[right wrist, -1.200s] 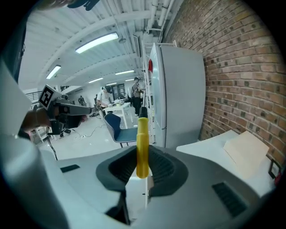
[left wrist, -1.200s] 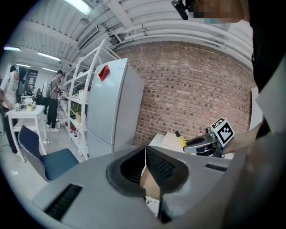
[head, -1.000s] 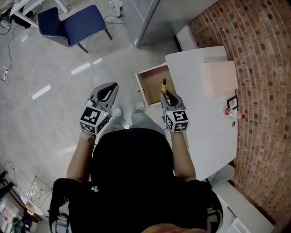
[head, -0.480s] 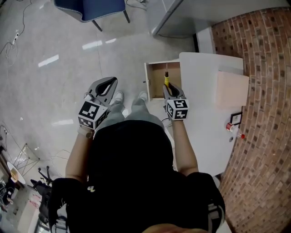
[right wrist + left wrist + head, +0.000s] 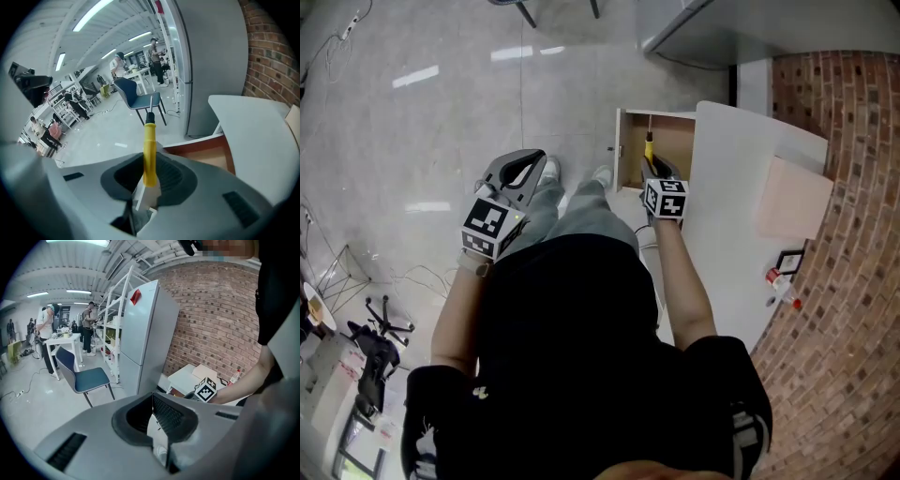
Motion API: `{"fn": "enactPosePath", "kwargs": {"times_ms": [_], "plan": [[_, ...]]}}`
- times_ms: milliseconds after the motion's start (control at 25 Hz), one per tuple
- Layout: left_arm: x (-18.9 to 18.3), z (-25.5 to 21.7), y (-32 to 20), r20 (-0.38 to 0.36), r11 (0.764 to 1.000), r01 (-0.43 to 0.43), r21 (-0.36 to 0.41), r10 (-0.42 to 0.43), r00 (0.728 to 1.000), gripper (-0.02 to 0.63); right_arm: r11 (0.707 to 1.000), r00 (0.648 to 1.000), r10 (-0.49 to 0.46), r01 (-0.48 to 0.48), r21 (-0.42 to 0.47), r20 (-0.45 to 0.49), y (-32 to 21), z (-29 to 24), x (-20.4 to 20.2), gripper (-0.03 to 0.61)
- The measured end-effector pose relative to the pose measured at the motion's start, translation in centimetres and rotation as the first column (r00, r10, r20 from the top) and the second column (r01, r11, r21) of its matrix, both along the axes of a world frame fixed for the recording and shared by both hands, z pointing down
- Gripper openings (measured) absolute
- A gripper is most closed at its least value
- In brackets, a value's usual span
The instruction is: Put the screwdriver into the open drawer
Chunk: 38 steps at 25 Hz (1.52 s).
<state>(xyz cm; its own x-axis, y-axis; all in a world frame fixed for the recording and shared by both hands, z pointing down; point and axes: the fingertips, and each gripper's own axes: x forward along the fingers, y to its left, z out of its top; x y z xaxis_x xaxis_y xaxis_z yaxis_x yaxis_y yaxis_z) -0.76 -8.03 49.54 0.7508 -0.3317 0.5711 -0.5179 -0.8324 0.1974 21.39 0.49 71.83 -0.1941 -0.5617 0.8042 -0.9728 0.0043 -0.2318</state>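
My right gripper (image 5: 656, 170) is shut on a yellow-handled screwdriver (image 5: 648, 142), whose tip end sticks forward over the open wooden drawer (image 5: 670, 148) under the white table (image 5: 731, 234). In the right gripper view the yellow handle (image 5: 149, 152) stands between the jaws of the right gripper (image 5: 149, 180), with the drawer (image 5: 206, 154) just beyond it to the right. My left gripper (image 5: 521, 172) hangs over the floor to the left of the person's legs, shut with nothing in it. The left gripper (image 5: 158, 425) looks toward a grey cabinet.
On the table lie a tan box (image 5: 793, 199), a small dark frame (image 5: 786, 260) and a bottle with a red cap (image 5: 782, 288). A brick wall (image 5: 844, 309) runs along the right. A tall grey cabinet (image 5: 143, 333) and a blue chair (image 5: 84, 378) stand beyond the drawer.
The head camera has swung, so the table and drawer sit further right and higher. My right gripper has carried the screwdriver forward over the open drawer. The left gripper stays much the same.
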Motion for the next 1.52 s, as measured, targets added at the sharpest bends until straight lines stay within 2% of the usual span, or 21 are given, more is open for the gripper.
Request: {"fn": "enactPosePath", "kwargs": {"times_ms": [360,640,920,1200,1520], "plan": [[-1.5,2.5,0.4,0.033,0.995,0.084,-0.058,-0.082,0.996,0.005,0.99,0.999,-0.026,0.029,-0.135,0.027,0.1,7.4,-0.6,0.086],[-2.8,4.4,0.3,0.059,0.99,0.118,-0.076,-0.113,0.992,0.005,0.97,1.0,0.009,-0.006,-0.243,0.009,0.9,13.3,0.0,0.086],[-4.8,6.8,0.3,0.083,0.977,0.169,-0.132,-0.159,0.984,0.005,0.947,1.0,0.01,-0.003,-0.322,0.021,1.3,17.6,-0.3,0.086],[-6.4,9.1,0.6,0.105,0.963,0.198,-0.181,-0.181,0.978,0.005,0.924,1.0,-0.028,0.031,-0.381,0.014,0.9,21.3,-1.0,0.086],[-8.3,10.8,0.0,0.152,0.945,0.255,-0.207,-0.226,0.962,0.005,0.907,1.0,-0.016,0.019,-0.42,0.011,0.5,23.9,-1.3,0.084]]}}
